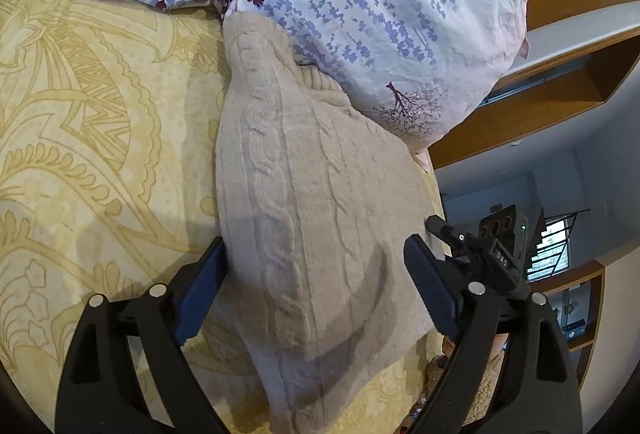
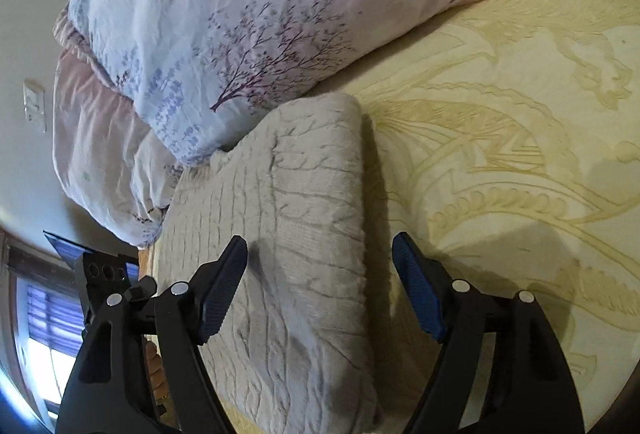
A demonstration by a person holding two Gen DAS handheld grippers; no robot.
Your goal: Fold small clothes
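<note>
The beige cable-knit sweater lies already folded into a long bundle on the yellow patterned bedspread, its far end tucked against the floral duvet heaped along the bed's far edge. Its long axis runs straight away from both tools. The left gripper hangs over the near end, fingers spread wide on either side of the knit, gripping nothing. The right gripper is likewise wide open and empty, straddling the bundle's raised folded edge. Neither looks clearly nearer.
</note>
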